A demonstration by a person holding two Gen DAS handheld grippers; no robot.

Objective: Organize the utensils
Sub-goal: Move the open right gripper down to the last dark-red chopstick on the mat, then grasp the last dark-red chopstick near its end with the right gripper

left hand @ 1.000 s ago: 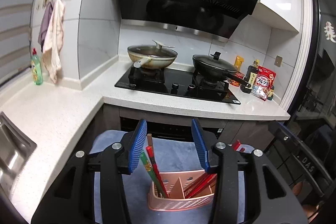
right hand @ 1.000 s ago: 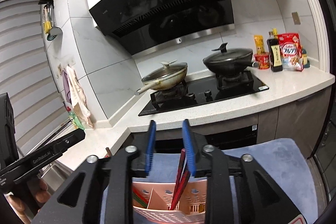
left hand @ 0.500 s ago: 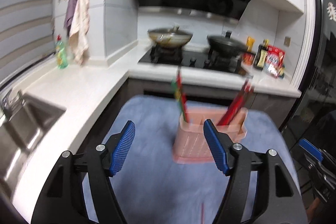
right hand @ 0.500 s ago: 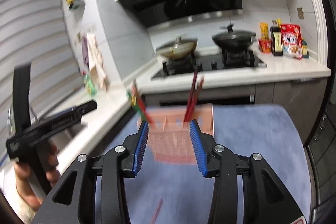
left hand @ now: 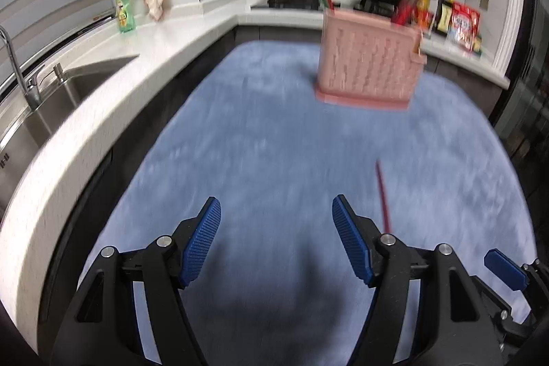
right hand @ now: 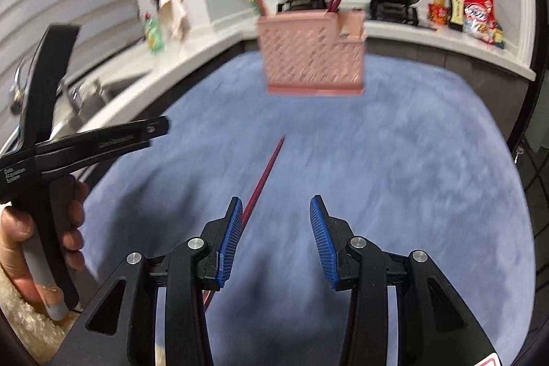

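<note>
The left gripper, black with ribbed blue pads, fills the bottom of the left wrist view with its jaws standing well apart and nothing between them; the right gripper, of the same make, sits at the bottom of the right wrist view with a narrower gap, likewise holding nothing. Both pairs of jaws have just been opening. A pink slatted plastic utensil holder stands upright on the blue fuzzy mat, in the upper right of the left view and upper centre of the right view, with red and green chopsticks sticking out of its compartments. A single dark red chopstick lies loose on the mat, running up from beside the right gripper's left pad toward the holder; in the left view it lies just right of the right-hand pad.
</note>
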